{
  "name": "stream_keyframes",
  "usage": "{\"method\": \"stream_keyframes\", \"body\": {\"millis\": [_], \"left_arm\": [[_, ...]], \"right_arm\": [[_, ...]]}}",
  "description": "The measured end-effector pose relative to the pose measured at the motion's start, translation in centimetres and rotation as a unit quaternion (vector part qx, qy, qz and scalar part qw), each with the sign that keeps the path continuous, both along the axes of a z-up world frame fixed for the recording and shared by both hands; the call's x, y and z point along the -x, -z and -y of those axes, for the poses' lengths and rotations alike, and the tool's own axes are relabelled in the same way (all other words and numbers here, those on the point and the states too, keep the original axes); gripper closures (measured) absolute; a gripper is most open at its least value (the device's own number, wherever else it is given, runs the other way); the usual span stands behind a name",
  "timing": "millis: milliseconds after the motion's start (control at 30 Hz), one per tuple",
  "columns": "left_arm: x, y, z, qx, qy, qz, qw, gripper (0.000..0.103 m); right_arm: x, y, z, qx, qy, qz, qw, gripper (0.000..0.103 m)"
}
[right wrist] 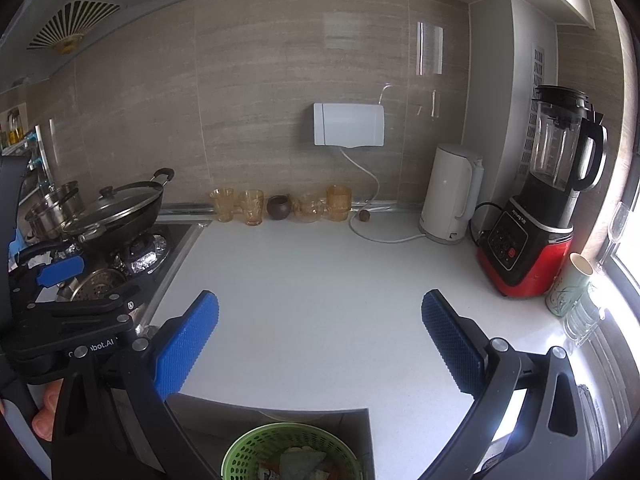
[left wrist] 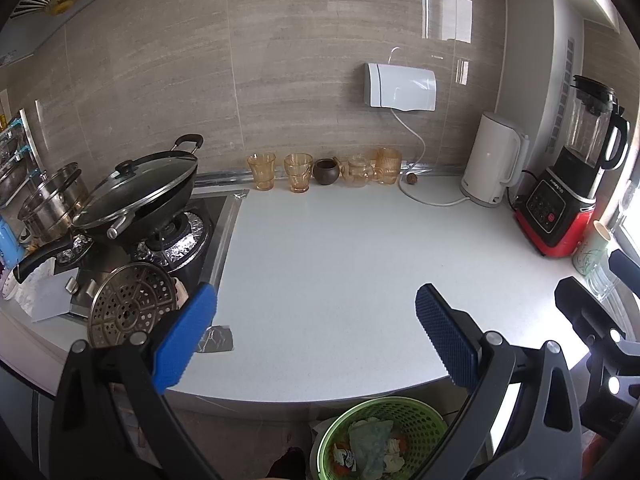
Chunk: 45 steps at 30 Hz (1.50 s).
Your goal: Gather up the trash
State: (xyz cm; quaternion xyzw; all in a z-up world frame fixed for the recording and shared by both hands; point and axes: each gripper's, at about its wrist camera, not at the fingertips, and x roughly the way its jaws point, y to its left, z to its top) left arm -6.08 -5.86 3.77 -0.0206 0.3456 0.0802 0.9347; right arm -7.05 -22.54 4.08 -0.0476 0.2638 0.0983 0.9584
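Left wrist view: we see foil scrap (left wrist: 216,339) flat on counter (left wrist: 340,264) beside our left gripper (left wrist: 316,336), nearer than right gripper (right wrist: 320,340); both gape empty above basket (left wrist: 384,436).

Before me lies the bench (left wrist: 340,264), with the stove (left wrist: 200,232) at its left end and a lidded wok (left wrist: 140,196) on the burner. A row of glasses (left wrist: 298,172) stands along the back wall. The kettle (left wrist: 490,160) sits right of them, and the blender (left wrist: 568,184) further right. Below the bench's near edge, a basket (left wrist: 384,436) holds trash (left wrist: 372,440).
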Motion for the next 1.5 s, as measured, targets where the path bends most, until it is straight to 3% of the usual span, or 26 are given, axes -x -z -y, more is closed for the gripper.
{"method": "stream_keyframes", "body": {"millis": [1500], "left_arm": [[-0.14, 0.66, -0.19, 0.005, 0.006, -0.007, 0.9999, 0.008]], "right_arm": [[-0.74, 0.51, 0.10, 0.006, 0.000, -0.011, 1.000, 0.002]]}}
